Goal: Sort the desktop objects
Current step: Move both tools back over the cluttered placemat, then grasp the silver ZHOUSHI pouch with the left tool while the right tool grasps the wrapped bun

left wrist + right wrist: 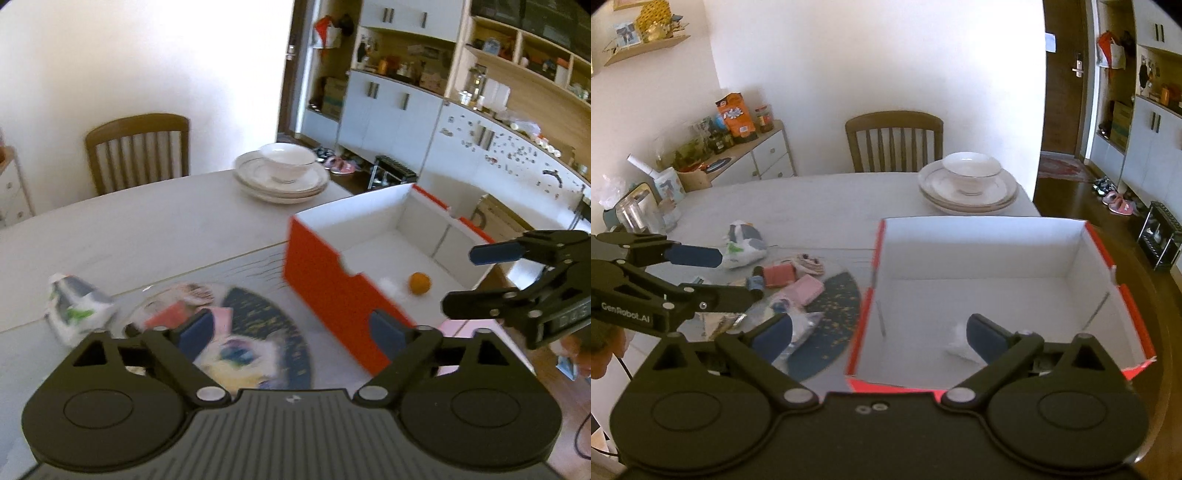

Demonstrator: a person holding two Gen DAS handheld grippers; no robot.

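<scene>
With both grippers spread and empty, the remaining clutter (790, 280) is seen ahead and left of the right gripper (882, 334), nearer the left gripper (295, 332), whereas the red box (982, 280) lies directly ahead.

Left hand-held gripper (291, 334): jaws spread wide, blue-padded fingers (195, 332) apart, nothing between them. Seen from the right wrist view, it enters from the left edge (701, 275), fingers parted one above the other, pointing right, empty.

Right hand-held gripper (877, 338): jaws also wide apart, blue pads (986, 338) well separated, nothing gripped. From the left wrist view it comes in from the right edge (465, 280), fingers pointing left, upper pad above the lower, gap between them bare.
</scene>
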